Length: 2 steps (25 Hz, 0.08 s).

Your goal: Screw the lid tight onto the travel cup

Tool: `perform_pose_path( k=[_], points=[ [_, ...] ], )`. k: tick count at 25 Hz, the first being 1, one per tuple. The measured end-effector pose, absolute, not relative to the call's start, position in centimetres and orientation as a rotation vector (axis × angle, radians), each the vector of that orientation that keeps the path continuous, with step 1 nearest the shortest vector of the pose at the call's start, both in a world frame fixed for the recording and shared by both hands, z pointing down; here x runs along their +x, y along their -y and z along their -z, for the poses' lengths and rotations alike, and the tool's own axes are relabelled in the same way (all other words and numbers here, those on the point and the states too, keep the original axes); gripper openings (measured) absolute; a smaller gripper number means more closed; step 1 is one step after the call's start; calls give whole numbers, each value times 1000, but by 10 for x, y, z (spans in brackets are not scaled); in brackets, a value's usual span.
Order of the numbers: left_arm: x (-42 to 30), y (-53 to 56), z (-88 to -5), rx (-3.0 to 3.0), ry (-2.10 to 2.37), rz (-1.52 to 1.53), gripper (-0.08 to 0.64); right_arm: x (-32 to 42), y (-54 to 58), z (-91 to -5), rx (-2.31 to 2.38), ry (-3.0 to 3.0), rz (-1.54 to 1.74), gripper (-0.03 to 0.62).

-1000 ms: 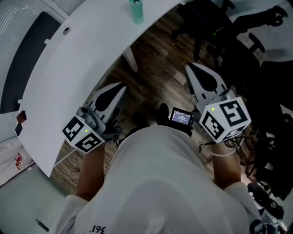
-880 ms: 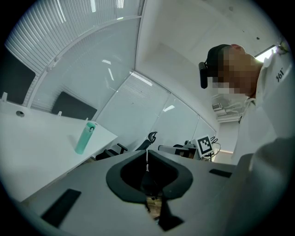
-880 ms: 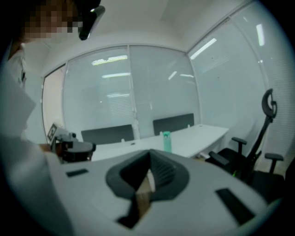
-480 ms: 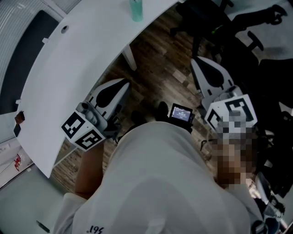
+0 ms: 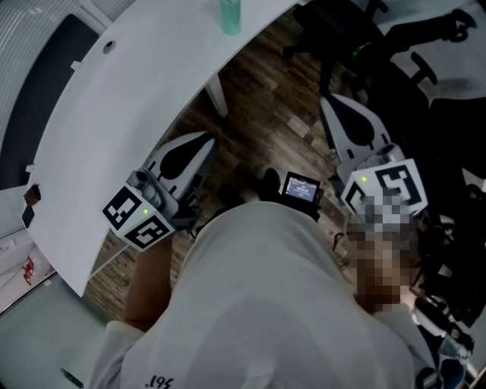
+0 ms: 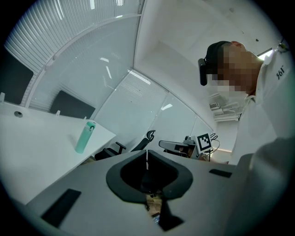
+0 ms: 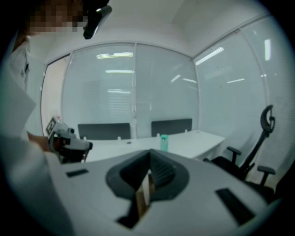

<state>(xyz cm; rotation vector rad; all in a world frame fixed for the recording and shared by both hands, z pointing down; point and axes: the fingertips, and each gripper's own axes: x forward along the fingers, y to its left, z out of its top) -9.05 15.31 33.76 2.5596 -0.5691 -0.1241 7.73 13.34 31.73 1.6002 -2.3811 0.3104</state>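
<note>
The teal travel cup (image 5: 229, 17) stands upright on the white table (image 5: 129, 99), far from both grippers. It also shows small in the left gripper view as the cup (image 6: 85, 137), with its cap on top, and in the right gripper view as the cup (image 7: 164, 142). My left gripper (image 5: 206, 141) is held at waist height beside the table's edge, jaws shut and empty. My right gripper (image 5: 325, 102) hangs over the wooden floor, also shut with nothing in it. From their own cameras, the left gripper (image 6: 147, 155) and the right gripper (image 7: 149, 159) both show jaws closed together.
Black office chairs (image 5: 345, 38) stand at the back right, and another chair (image 7: 258, 152) is on the right. A table leg (image 5: 216, 95) reaches the wooden floor (image 5: 266, 99). A small screen device (image 5: 301, 191) sits at the person's waist. Cables lie at the right.
The right gripper has shifted a little to the right and rolled slightly. The left gripper and the cup have stayed where they were.
</note>
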Motion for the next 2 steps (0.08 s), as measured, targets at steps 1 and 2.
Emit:
perform_pose_path(
  k=[1,2],
  points=[
    [-95,-153,-338,2557,569,123,32,74,-134,-318,1602,2378,-310,20],
    [-99,-154,-339,2555,568,123,32,70,-134,-318,1603,2374,-309,20]
  ],
)
